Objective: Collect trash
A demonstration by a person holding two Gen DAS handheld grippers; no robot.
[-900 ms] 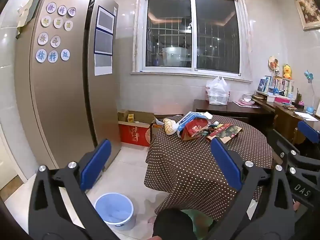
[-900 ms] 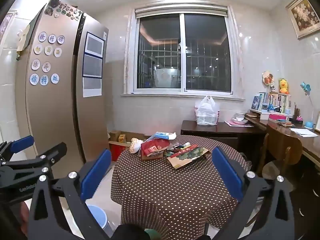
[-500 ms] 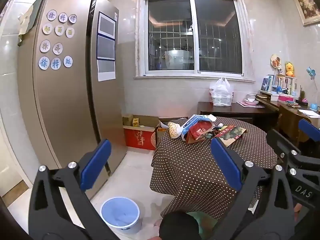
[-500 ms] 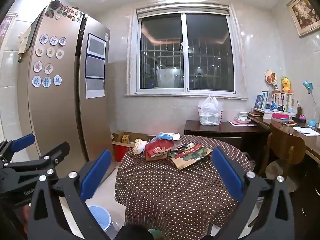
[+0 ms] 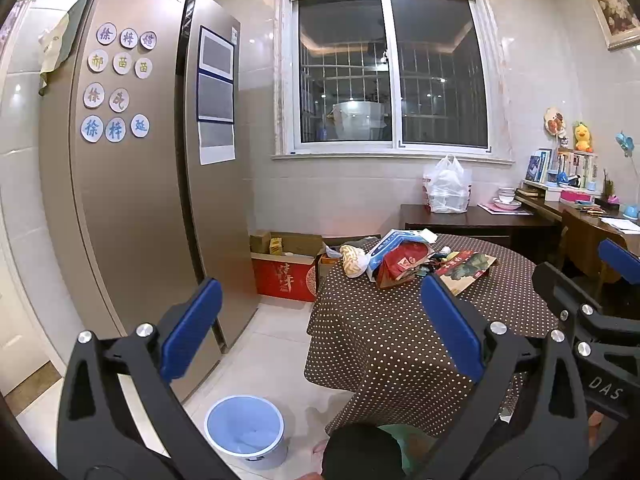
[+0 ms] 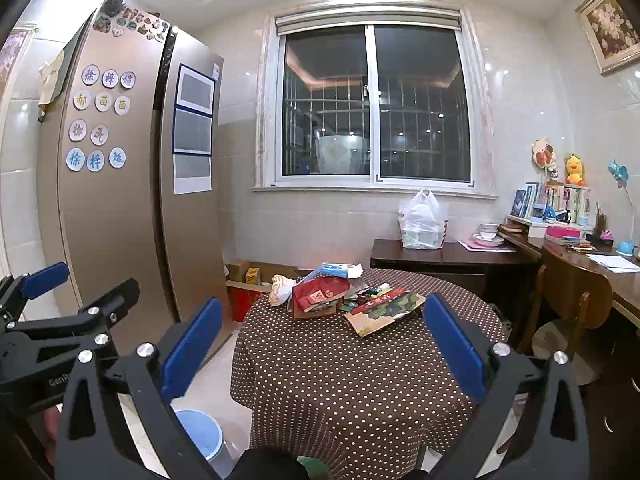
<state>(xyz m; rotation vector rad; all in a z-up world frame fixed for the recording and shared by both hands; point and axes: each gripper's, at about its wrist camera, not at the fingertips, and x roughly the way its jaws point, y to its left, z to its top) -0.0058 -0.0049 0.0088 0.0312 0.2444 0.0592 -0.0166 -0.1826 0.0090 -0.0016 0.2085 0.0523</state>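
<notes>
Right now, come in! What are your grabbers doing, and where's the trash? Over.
Left gripper open, empty. Right gripper open, empty. Trash piled on far side of table, untouched. Bin on floor, left of table. Nothing in the way.

My left gripper [image 5: 320, 322] is wide open and holds nothing. My right gripper [image 6: 322, 332] is wide open too, empty. They sit side by side, both tipped down a little.
</notes>
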